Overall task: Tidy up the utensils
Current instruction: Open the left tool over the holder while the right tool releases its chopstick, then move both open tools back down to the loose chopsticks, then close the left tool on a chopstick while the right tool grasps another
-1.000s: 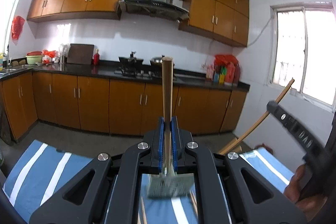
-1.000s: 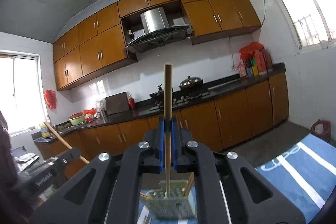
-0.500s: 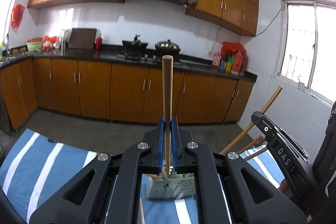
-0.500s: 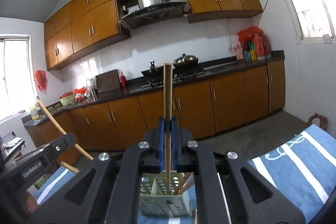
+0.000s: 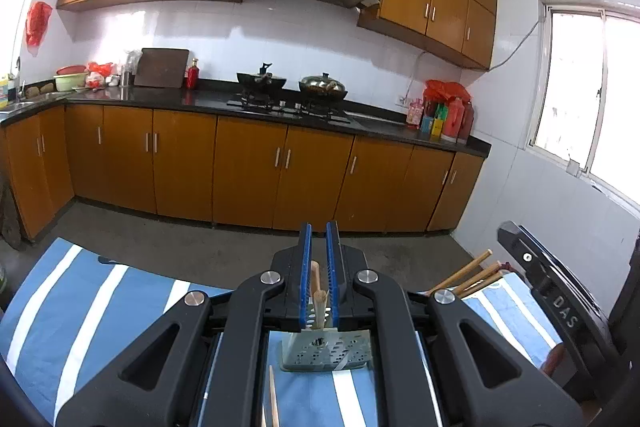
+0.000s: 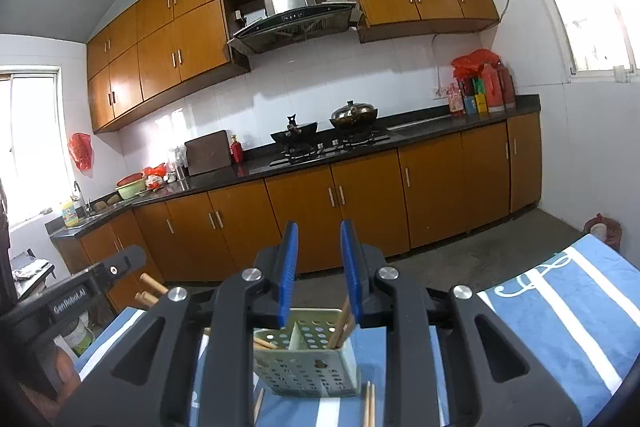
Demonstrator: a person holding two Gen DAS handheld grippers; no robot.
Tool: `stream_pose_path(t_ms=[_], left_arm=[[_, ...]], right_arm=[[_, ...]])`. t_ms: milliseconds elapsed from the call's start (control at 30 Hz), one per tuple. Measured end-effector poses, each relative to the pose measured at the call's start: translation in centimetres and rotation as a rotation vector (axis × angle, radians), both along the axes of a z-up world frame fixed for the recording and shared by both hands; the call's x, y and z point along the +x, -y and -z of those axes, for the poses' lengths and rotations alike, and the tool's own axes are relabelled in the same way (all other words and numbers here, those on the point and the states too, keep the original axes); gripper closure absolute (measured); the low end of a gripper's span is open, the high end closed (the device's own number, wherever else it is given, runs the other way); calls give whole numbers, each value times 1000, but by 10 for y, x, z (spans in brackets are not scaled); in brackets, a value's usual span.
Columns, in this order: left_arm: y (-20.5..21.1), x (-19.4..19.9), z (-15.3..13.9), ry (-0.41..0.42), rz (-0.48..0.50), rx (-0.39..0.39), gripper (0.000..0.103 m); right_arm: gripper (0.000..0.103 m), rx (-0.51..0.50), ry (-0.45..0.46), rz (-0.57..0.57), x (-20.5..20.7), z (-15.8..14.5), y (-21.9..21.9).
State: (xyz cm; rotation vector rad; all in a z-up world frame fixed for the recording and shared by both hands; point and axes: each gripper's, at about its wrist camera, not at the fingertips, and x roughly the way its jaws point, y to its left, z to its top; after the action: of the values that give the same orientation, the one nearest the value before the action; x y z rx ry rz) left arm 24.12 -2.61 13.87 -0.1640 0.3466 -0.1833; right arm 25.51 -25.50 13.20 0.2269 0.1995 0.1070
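A pale green perforated utensil holder (image 5: 326, 351) (image 6: 306, 355) stands on the blue striped cloth, just below both grippers. My left gripper (image 5: 319, 239) is slightly open; wooden chopsticks (image 5: 318, 301) stand in the holder between its jaws, not gripped. My right gripper (image 6: 319, 239) is open and empty above the holder, where wooden chopsticks (image 6: 343, 321) lean in the right compartment. More chopstick ends (image 5: 464, 275) stick out at the right of the left wrist view. Loose chopsticks (image 6: 369, 403) (image 5: 273, 401) lie on the cloth in front of the holder.
The blue cloth with white stripes (image 5: 92, 311) (image 6: 560, 311) covers the table. The other gripper's black body shows at the right edge (image 5: 560, 303) and at the left edge (image 6: 68, 301). Kitchen cabinets and a counter with pans (image 5: 292, 83) stand behind.
Both grippers tilted down toward the holder and opened. The chopstick each one held upright has dropped into the holder.
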Motion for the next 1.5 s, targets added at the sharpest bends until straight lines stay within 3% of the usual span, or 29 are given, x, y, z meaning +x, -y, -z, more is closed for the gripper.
stream_pose_path(t_ms=[167, 300, 467, 600, 733, 833, 1200, 1267, 1400, 1500], left_arm=[[-10, -30, 0, 7, -7, 4, 95], [-20, -51, 20, -32, -19, 29, 95], [-36, -67, 73, -155, -41, 88, 94], [-49, -69, 117, -274, -65, 86, 94], [-59, -71, 150, -375, -79, 52, 94], [-59, -72, 165, -424, -77, 45, 94], [-50, -71, 183, -467, -47, 50, 94], [-47, -71, 186, -474, -40, 50, 94], [-44, -71, 190, -489, -22, 50, 94], [-41, -71, 193, -498, -1, 46, 94]], right_arm=[[80, -13, -12, 10, -35, 4, 10], [80, -30, -97, 16, -59, 34, 19], [80, -41, -332, -17, -61, 104, 22], [80, -23, -527, -71, -54, 161, 14], [85, -16, -638, -105, -53, 200, 3], [85, -26, -668, -109, -54, 212, -3], [86, -83, -690, -95, -49, 218, -7], [96, -106, -693, -68, -48, 218, -4], [96, -117, -694, -19, -46, 218, 4], [95, -119, -698, 81, -45, 219, 18]])
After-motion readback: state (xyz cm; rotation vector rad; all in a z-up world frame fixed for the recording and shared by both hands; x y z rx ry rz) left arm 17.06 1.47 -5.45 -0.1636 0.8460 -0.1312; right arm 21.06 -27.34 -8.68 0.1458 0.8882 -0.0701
